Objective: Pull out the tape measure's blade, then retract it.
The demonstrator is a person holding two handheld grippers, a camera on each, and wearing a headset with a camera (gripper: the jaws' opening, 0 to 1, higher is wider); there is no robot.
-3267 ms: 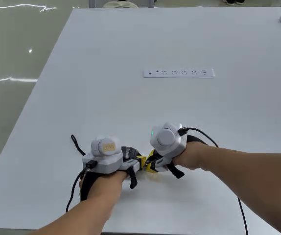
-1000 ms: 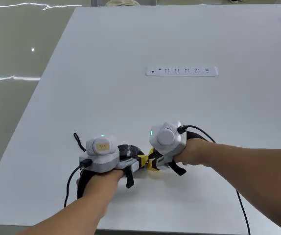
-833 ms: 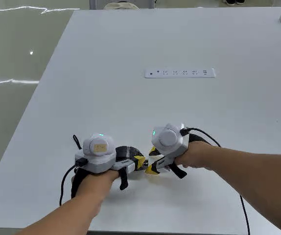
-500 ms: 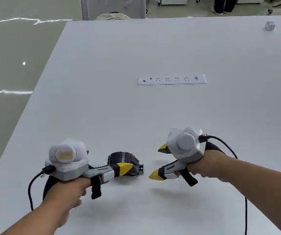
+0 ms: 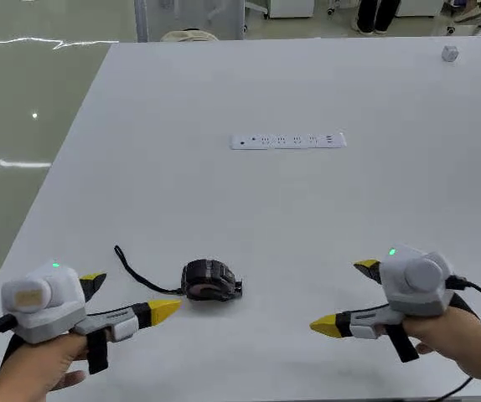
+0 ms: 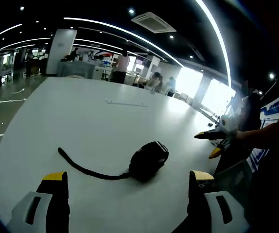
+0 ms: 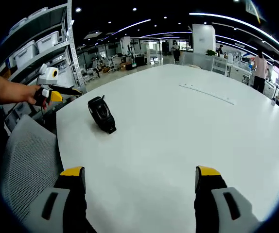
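Black tape [image 5: 211,280] lies free on the table [image 5: 324,209], blade in, strap [image 5: 136,266] trailing left. Left gripper [image 5: 131,293] near it and right gripper [image 5: 341,295] well apart both gape empty, probably because the job looks finished.

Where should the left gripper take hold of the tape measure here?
Probably the ribbed body of the tape measure, from the strap end with the left gripper: the blade mouth seems to face right, leaving it free for the right gripper.
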